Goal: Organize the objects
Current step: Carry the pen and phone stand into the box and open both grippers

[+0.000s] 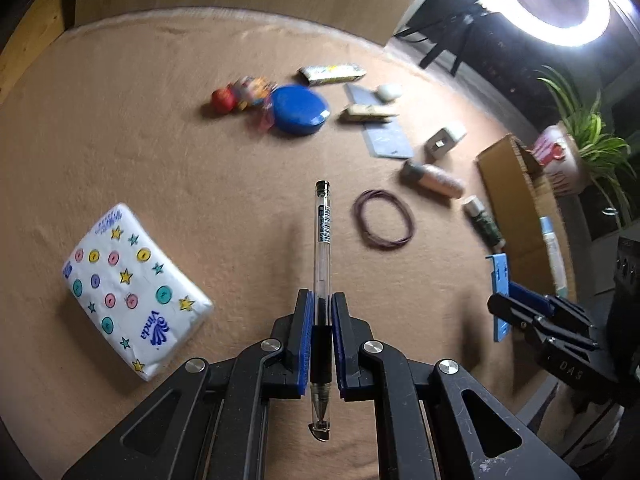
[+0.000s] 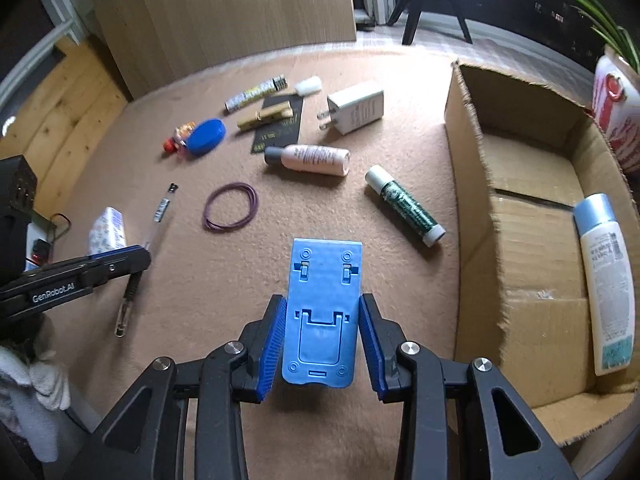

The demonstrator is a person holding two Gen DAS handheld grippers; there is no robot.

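Tan felt surface (image 2: 192,280); ring light (image 1: 560,4) upper right. Left gripper (image 1: 321,320) jaws clenched on pen (image 1: 322,240); right gripper (image 2: 320,332) jaws grasp blue stand (image 2: 320,312). Only the right view shows inside the box (image 2: 520,240): a bottle (image 2: 606,280).

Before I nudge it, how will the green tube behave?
The green tube lies on its side and looks round, so it will probably roll. The felt mat may slow it. It looks rigid, likely light.
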